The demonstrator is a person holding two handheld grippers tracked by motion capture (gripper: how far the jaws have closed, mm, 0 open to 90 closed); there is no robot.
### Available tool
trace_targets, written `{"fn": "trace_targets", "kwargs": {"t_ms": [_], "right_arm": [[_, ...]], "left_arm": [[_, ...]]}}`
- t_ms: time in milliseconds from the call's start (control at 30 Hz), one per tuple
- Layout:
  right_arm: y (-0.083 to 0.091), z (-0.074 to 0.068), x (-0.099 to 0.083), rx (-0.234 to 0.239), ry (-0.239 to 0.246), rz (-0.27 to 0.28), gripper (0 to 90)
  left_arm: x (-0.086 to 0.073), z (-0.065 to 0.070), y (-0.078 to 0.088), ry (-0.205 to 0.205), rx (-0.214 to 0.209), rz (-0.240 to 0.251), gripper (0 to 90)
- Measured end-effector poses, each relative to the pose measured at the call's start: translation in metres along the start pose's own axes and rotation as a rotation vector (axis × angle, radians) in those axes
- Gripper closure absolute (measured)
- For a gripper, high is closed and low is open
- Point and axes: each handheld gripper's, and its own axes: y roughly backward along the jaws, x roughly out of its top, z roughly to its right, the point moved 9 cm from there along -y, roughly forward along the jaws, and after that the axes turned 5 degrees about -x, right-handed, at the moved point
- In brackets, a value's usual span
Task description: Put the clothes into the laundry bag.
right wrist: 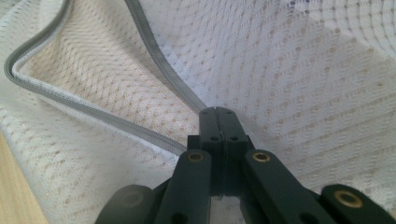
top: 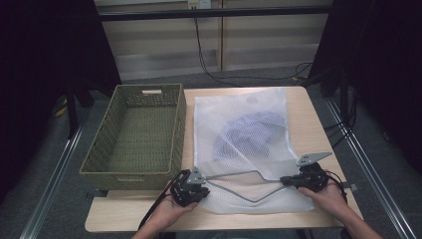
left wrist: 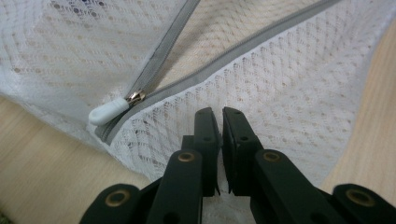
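A white mesh laundry bag (top: 249, 144) lies flat on a wooden table (top: 318, 119), just right of a green woven basket (top: 137, 134), w/ bluish clothing (top: 249, 132) inside. Its grey zipper (top: 239, 184) runs along the bag's near edge, open and gaping. The left gripper (top: 195, 185) sits at the bag's near-left corner, jaws nearly pressed together, pinching mesh. The right gripper (top: 289, 180) is at the bag's near-right edge, jaws clamped tight on mesh by the zipper tape. Risk, as a judgement: thin mesh could slip from either pinch, or the zip could snag if the edge isn't kept taut. The left gripper view shows the white zipper pull (left wrist: 108, 112), just left of its jaws; the high view is too coarse for that.
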Motion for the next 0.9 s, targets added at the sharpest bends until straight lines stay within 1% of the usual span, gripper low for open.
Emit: {"fn": "trace_targets", "kwargs": {"t_ms": [33,67,133,167,200,233,267,300,333,400,467,533,567,633,667,700,733,800,833,867,900], "right_arm": [[0.0,0.001,0.0,-0.01,0.011,-0.002,90.0],[0.0,0.001,0.0,-0.013,0.012,-0.002,90.0],[0.0,0.001,0.0,-0.014,0.015,0.0,90.0],[0.0,0.0,0.001,-0.009,0.013,0.004,90.0],[0.0,0.001,0.0,-0.015,0.014,0.0,90.0],[0.0,0.001,0.0,-0.012,0.007,-0.001,90.0],[0.0,0.001,0.0,-0.009,0.005,0.001,90.0],[0.0,0.001,0.0,-0.009,0.003,0.0,90.0],[0.0,0.001,0.001,-0.013,0.005,-0.002,90.0],[0.0,0.001,0.0,-0.024,0.008,-0.005,90.0],[0.0,0.001,0.0,-0.024,0.005,-0.006,90.0],[0.0,0.0,0.0,-0.014,0.0,0.002,90.0],[0.001,0.001,-0.001,-0.02,0.002,-0.006,90.0],[0.001,0.001,-0.001,-0.017,0.005,-0.005,90.0],[0.002,0.003,-0.001,-0.033,0.001,-0.013,90.0],[0.004,0.004,-0.002,-0.046,0.004,-0.017,90.0],[0.005,0.005,-0.003,-0.048,0.002,-0.009,90.0],[0.011,0.011,-0.009,-0.075,-0.014,-0.018,90.0],[0.013,0.012,-0.011,-0.073,-0.025,-0.013,90.0],[0.016,0.015,-0.014,-0.079,-0.03,-0.016,90.0],[0.018,0.017,-0.016,-0.088,-0.036,-0.018,90.0]], "left_arm": [[-0.001,0.0,0.001,0.006,0.004,0.007,85.1],[-0.004,0.001,0.003,-0.004,0.001,-0.012,85.1],[-0.009,0.003,0.007,-0.017,-0.004,-0.007,86.7],[-0.013,0.004,0.01,-0.015,-0.014,-0.015,88.0],[-0.015,0.004,0.011,-0.011,-0.01,-0.005,88.4],[-0.017,0.003,0.014,-0.013,-0.005,-0.018,88.6],[-0.018,0.003,0.014,-0.002,-0.003,-0.01,88.8],[-0.019,0.003,0.015,-0.002,-0.006,-0.012,88.9],[-0.02,0.003,0.016,-0.004,-0.002,-0.024,89.0],[-0.019,0.004,0.015,-0.007,0.011,-0.015,89.1],[-0.022,0.004,0.018,-0.02,0.028,-0.032,89.9],[-0.028,0.002,0.023,-0.005,0.019,-0.021,89.9],[-0.03,0.002,0.024,0.014,0.025,-0.016,90.0],[-0.033,0.0,0.028,0.031,0.023,-0.013,90.0],[-0.034,0.0,0.028,0.045,0.016,-0.008,90.0],[-0.035,-0.001,0.029,0.039,0.018,-0.018,90.0],[-0.034,-0.001,0.028,0.045,0.014,-0.005,90.0],[-0.035,-0.001,0.029,0.052,0.012,-0.011,90.0],[-0.035,-0.001,0.029,0.054,0.01,-0.004,90.0],[-0.036,-0.001,0.03,0.054,0.012,-0.008,90.0],[-0.037,-0.001,0.031,0.065,0.002,-0.009,90.0]]}}
